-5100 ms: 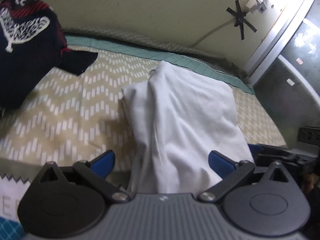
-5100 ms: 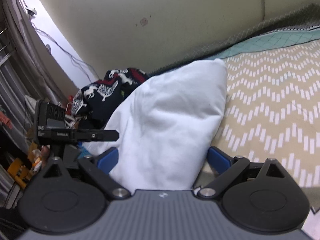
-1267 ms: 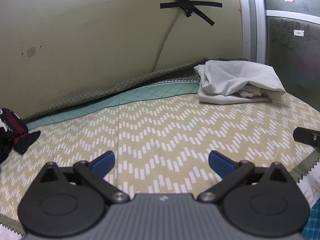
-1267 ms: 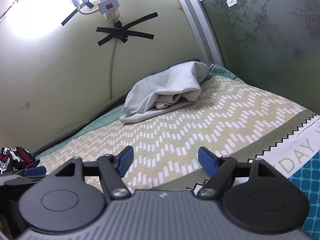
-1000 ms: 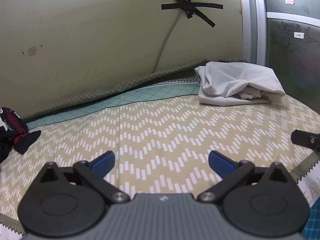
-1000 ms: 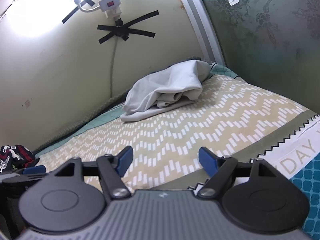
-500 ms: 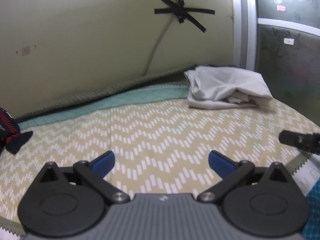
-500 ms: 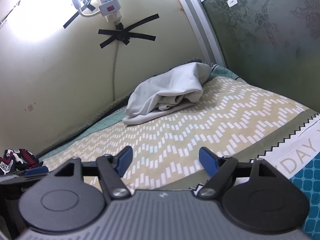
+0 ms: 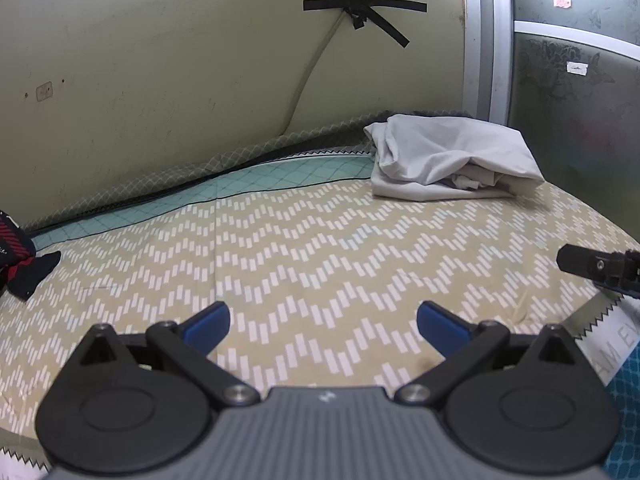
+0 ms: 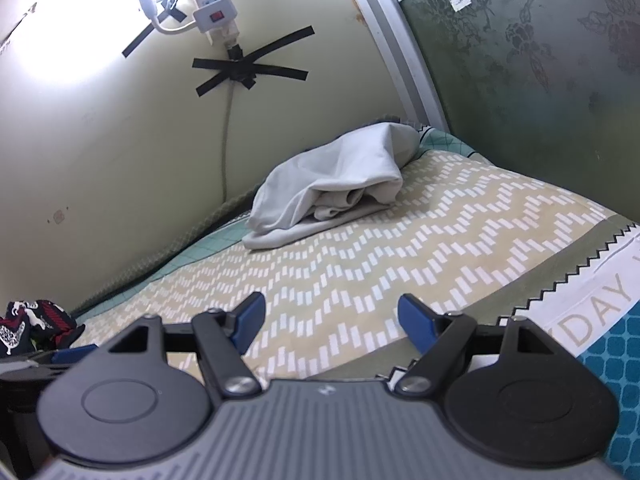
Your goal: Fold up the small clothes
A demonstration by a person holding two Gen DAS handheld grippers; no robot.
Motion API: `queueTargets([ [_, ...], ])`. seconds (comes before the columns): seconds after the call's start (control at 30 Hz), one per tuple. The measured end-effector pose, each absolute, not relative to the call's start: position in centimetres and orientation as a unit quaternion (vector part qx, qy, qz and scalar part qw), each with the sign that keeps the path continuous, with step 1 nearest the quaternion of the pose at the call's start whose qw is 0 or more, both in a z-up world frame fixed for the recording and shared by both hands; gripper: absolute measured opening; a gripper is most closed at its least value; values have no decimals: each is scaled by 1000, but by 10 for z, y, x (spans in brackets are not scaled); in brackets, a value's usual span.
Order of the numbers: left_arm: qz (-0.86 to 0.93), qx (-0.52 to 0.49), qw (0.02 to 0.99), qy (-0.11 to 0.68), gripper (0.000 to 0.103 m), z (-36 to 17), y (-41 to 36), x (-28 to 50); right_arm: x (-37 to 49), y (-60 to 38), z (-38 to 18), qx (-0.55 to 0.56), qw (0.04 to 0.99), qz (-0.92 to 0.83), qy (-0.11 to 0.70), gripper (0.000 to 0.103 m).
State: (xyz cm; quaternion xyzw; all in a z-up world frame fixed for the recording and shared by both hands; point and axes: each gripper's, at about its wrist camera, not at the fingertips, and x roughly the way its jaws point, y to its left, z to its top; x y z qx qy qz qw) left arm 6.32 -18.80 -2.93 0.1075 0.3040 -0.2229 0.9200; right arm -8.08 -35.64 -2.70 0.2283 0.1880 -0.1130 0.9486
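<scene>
Two garments are lying on the bed now, and neither gripper is touching them. At the far left edge of the left wrist view, the dark patterned garment [image 9: 18, 266] is waiting in a loose heap, not yet folded. In the upper right of the same view, the white garment [image 9: 448, 158] is resting folded against the wall, at the far corner of the chevron bedspread [image 9: 320, 248]; a few seconds ago it was lying directly between the jaws of both grippers, so I judge this piece is finished and the dark one is next. In the lower middle, the left gripper [image 9: 323, 318] is standing wide open over bare bedspread, holding nothing. In the right wrist view the white garment [image 10: 332, 188] is sitting in the upper middle, and the right gripper [image 10: 331, 314] below it is also spread wide and empty, with only the bedspread under its jaws.
</scene>
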Motion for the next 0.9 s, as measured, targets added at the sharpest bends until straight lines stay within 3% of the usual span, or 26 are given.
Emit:
queueTargets([
  [0.9, -229, 116, 906, 337, 103, -37, -194, 67, -83, -358, -27, 243, 945, -115, 186, 74],
])
